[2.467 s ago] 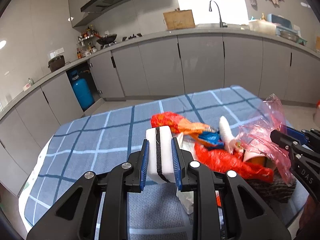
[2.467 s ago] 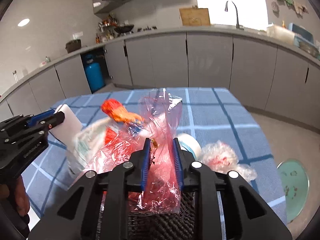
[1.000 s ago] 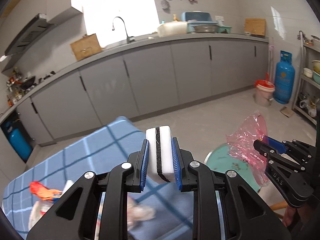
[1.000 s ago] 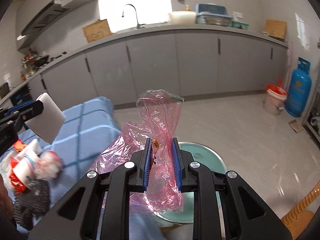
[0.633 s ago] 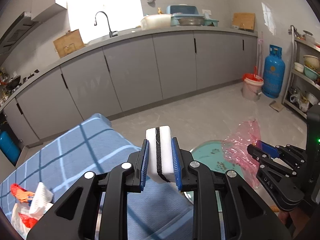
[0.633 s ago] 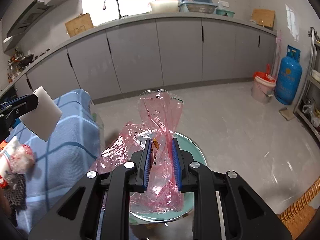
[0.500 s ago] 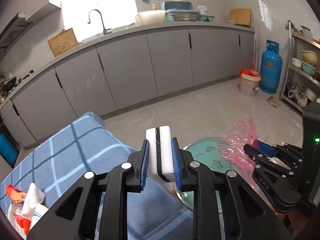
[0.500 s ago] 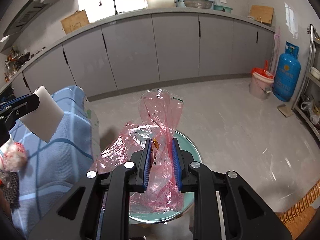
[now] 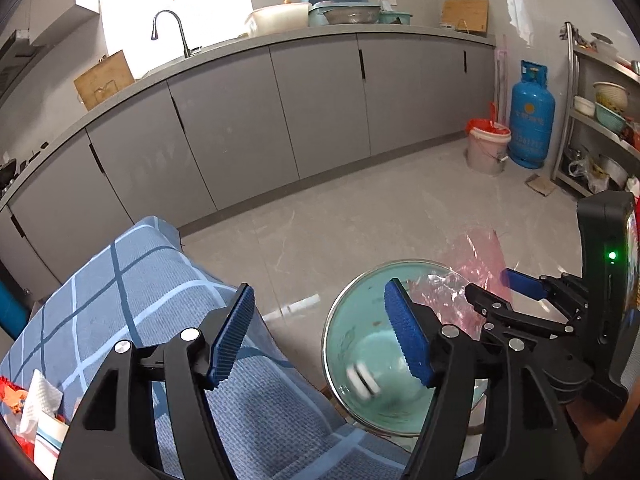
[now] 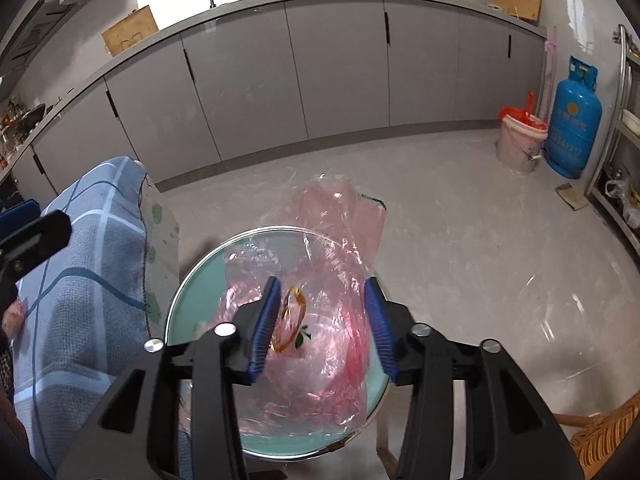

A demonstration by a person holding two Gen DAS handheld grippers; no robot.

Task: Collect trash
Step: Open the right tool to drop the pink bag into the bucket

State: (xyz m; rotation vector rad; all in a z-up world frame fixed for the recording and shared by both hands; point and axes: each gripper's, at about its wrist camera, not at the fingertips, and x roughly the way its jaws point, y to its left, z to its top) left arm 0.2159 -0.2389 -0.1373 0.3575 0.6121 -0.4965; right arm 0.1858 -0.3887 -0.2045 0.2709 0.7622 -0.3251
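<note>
Teal bin (image 9: 340,344) below both my grippers. Left gripper (image 9: 320,340) open, white sponge (image 9: 362,380) falling in. Right gripper (image 10: 320,320) open, pink bag (image 10: 320,280) dropping. More trash (image 9: 36,404) left on table (image 9: 132,280), near left.

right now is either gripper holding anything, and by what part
Nothing is held. The left gripper is open, with the white sponge blurred inside the green bin. The right gripper is open around the pink plastic bag, not clamping it.
</note>
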